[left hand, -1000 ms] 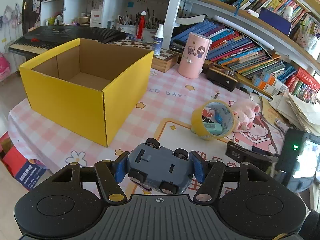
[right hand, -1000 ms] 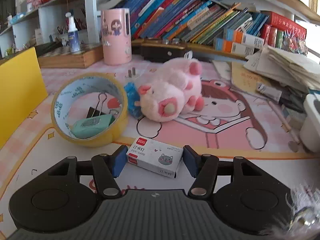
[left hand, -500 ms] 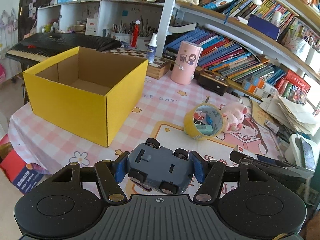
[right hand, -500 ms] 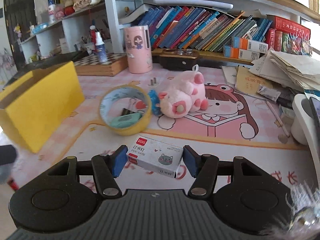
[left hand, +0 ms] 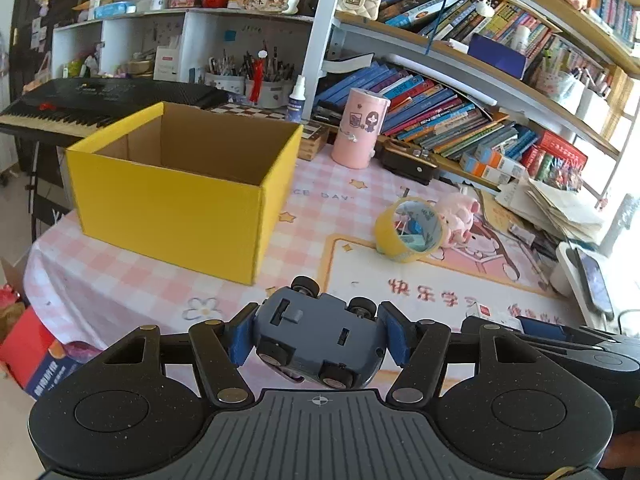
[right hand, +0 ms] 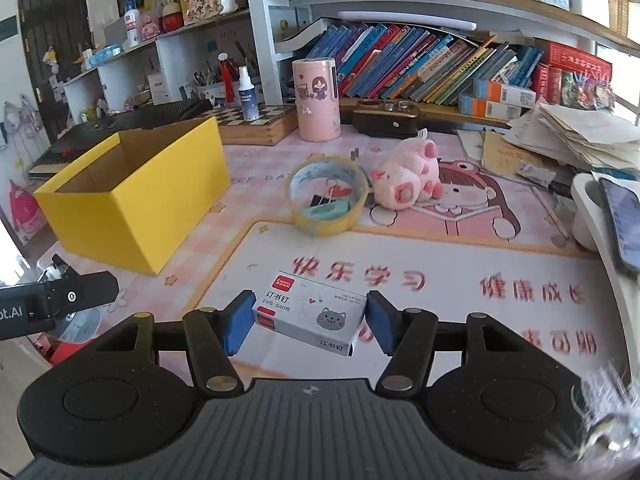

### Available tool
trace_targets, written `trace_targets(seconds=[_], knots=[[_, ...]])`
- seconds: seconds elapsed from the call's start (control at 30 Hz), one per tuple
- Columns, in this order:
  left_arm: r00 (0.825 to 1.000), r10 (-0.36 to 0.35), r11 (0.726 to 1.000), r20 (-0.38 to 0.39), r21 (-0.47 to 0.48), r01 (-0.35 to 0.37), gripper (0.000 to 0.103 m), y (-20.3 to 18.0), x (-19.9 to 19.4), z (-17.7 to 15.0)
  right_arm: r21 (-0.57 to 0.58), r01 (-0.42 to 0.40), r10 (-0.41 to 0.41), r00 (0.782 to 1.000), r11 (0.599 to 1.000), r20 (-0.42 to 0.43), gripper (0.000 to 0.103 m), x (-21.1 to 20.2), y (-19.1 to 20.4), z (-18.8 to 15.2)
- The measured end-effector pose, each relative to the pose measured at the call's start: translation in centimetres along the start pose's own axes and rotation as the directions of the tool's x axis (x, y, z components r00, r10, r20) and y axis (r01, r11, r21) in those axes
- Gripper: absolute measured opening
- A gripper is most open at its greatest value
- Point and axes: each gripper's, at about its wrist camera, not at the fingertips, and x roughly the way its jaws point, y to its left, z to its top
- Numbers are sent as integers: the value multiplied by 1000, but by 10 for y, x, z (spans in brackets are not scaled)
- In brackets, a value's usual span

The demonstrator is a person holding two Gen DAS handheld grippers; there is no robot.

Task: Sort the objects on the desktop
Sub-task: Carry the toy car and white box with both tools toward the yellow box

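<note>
My left gripper is shut on a blue-grey toy car, held wheels up above the near edge of the table. My right gripper is shut on a small white staple box with a cat drawing, lifted over the printed desk mat. An open yellow cardboard box, empty inside, stands on the table to the left of both grippers. In the left wrist view the right gripper shows at the right edge.
A yellow tape roll holding a binder clip and an eraser lies mid-table beside a pink plush pig. A pink cylinder, a chessboard box, a keyboard, book rows and a paper stack ring the back. A phone rests right.
Both grippers have risen and pulled back from the table with their objects still held. The tape roll and pig look smaller and farther, and the yellow box has come into the right wrist view.
</note>
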Motion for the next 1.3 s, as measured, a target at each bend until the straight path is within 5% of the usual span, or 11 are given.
trace_targets(seconds=[0.6,1.3], knots=[[1000,-19,997,-15,71,20,64,110,-63,-28,46,59,-57,998,997,-42,58,-46,133,-63],[999,11,1000,47,13,-12,64,162,-88,-22,-41,-39,36,998,998,-55,58,-44,202,-62]])
